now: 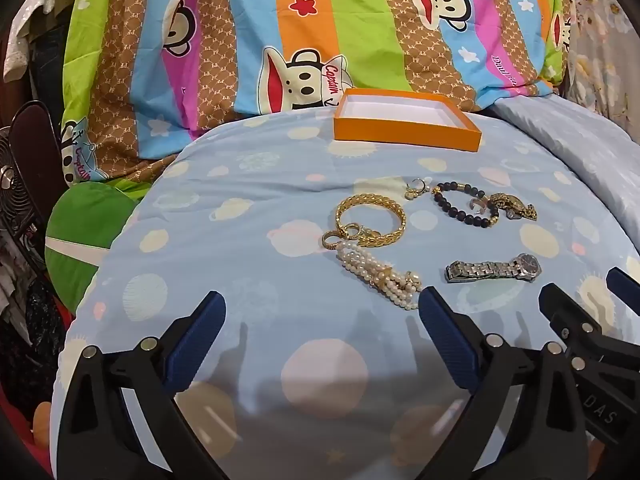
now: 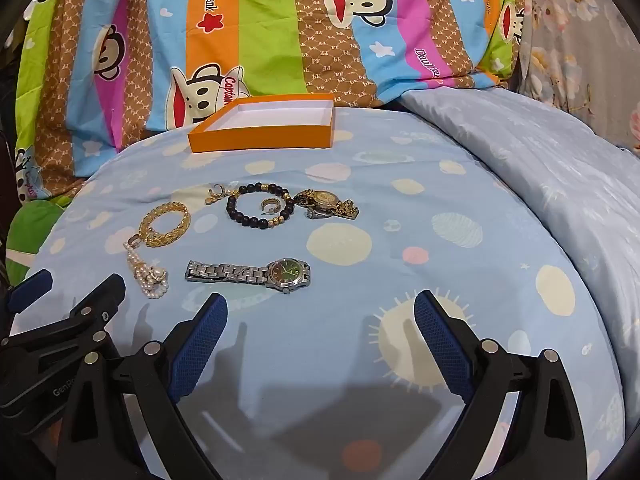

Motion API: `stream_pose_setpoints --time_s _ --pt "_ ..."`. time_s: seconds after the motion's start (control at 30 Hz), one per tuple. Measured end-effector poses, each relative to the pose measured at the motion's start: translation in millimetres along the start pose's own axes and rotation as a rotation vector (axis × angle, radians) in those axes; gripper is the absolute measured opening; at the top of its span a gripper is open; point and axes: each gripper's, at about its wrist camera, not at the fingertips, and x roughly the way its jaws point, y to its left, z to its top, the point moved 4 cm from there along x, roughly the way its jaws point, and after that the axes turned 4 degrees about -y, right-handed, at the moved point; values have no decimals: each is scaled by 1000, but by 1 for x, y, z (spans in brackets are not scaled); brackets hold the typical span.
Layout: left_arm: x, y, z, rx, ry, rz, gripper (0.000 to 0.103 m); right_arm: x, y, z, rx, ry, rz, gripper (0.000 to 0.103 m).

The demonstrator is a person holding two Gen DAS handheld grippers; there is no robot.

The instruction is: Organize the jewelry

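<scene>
An open orange box (image 1: 404,130) (image 2: 260,134) with a white inside lies at the far end of the blue bedspread. Nearer lie a gold braided bracelet (image 1: 370,218) (image 2: 166,222), a pearl bracelet (image 1: 380,276) (image 2: 150,272), a dark bead bracelet (image 1: 466,204) (image 2: 260,206), a gold watch (image 1: 514,206) (image 2: 326,202), a silver watch (image 1: 494,270) (image 2: 248,272) and small rings. My left gripper (image 1: 322,312) is open and empty, just short of the pearls. My right gripper (image 2: 320,312) is open and empty, just short of the silver watch.
A striped cartoon-monkey blanket (image 1: 280,40) (image 2: 260,32) rises behind the box. A pale blue quilt (image 2: 520,152) is bunched at the right. A fan (image 1: 16,192) and clothes stand off the bed's left edge. Each gripper shows at the other view's lower corner.
</scene>
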Motion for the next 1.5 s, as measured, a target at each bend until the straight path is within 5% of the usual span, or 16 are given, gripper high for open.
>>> stream_pose_setpoints --time_s 1.5 --pt "-1 3 2 -6 -17 -1 94 -2 -4 -1 -3 -13 0 93"
